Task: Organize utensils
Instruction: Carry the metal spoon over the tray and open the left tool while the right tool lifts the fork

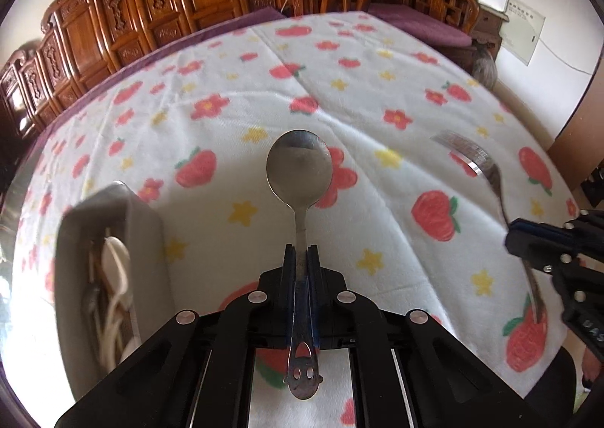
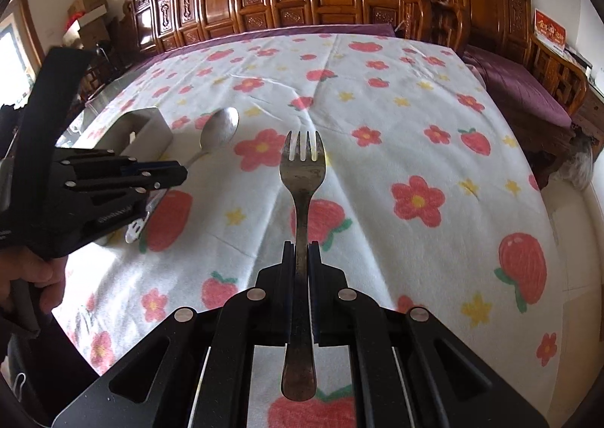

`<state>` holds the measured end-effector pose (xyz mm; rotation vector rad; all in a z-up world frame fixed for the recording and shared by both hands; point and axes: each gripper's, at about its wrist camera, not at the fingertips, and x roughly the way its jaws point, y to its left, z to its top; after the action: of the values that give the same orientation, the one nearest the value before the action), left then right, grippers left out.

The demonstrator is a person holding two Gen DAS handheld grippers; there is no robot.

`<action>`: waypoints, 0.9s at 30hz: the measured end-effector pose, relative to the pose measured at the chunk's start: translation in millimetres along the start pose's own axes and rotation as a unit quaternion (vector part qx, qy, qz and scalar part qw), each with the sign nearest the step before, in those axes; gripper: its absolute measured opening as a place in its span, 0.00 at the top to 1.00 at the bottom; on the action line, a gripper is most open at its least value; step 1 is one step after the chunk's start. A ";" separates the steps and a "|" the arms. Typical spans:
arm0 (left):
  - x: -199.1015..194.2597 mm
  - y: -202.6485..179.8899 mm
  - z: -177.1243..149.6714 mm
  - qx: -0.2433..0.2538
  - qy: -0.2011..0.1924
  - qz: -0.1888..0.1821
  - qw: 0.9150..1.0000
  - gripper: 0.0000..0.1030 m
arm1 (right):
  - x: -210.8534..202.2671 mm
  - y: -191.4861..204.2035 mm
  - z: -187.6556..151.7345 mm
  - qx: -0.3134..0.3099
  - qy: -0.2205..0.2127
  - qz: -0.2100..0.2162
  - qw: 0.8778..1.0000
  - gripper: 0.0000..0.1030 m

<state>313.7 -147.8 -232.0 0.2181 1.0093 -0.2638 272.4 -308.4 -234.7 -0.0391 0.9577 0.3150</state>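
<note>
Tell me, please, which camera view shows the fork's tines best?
The right wrist view: the fork faces the lens, its tines sharp above the right tongs. The left wrist view shows it at the right edge, tines blurred.

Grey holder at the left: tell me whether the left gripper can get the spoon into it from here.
Probably yes. The left gripper is shut on the spoon, and the grey holder stands just beside it, top open, nothing between them; some utensils already sit inside.

Count: 1 spoon (image 1: pixel 299 171), 1 fork (image 2: pixel 303 167), 1 grey utensil holder (image 1: pixel 109 235), 2 grippers: left gripper (image 1: pixel 301 252), right gripper (image 2: pixel 301 248). Holder contents blurred, at least one white utensil (image 1: pixel 115 265), exact count unclear.
</note>
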 end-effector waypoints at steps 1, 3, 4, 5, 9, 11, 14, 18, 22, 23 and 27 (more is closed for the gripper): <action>-7.4 2.0 1.5 0.001 -0.007 0.000 1.000 0.95 | -1.4 2.0 1.9 -0.001 -0.002 0.000 1.000 0.91; -15.8 5.2 3.6 -0.001 -0.014 -0.002 1.000 0.95 | -4.1 4.6 4.8 -0.002 -0.006 0.000 1.000 0.91; -21.8 7.1 4.3 -0.002 -0.018 -0.004 1.000 0.95 | -5.7 5.9 6.3 -0.001 -0.008 -0.001 1.000 0.91; -27.4 8.7 4.5 -0.002 -0.023 -0.005 1.000 0.95 | -7.2 6.9 7.9 0.000 -0.010 0.000 1.000 0.91; -45.0 12.6 4.1 -0.002 -0.037 -0.008 0.999 0.95 | -14.6 14.2 15.1 -0.003 -0.017 -0.001 1.000 0.91; -54.3 15.4 3.1 -0.003 -0.045 -0.010 0.999 0.95 | -18.5 19.5 18.8 -0.008 -0.020 -0.004 1.000 0.91; -67.7 20.2 2.5 -0.006 -0.057 -0.013 0.998 0.95 | -24.1 26.8 23.5 -0.014 -0.025 -0.005 1.000 0.91; -86.7 26.7 2.9 -0.008 -0.074 -0.015 0.997 0.95 | -32.1 35.1 30.4 -0.020 -0.032 -0.006 0.999 0.91; -99.6 33.8 2.1 -0.012 -0.085 -0.015 0.996 0.95 | -37.3 41.8 35.2 -0.023 -0.038 -0.005 0.999 0.91; -101.9 36.3 1.7 -0.013 -0.087 -0.014 0.996 0.95 | -37.9 43.1 36.0 -0.023 -0.039 -0.005 0.999 0.91; -105.2 50.8 -2.3 -0.020 -0.089 -0.006 0.996 0.95 | -38.8 51.7 38.5 -0.028 -0.041 0.000 0.999 0.91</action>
<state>274.7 -86.7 -140.3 0.1490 0.8391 -0.2691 267.9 -262.0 -175.6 -0.0777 0.8667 0.3410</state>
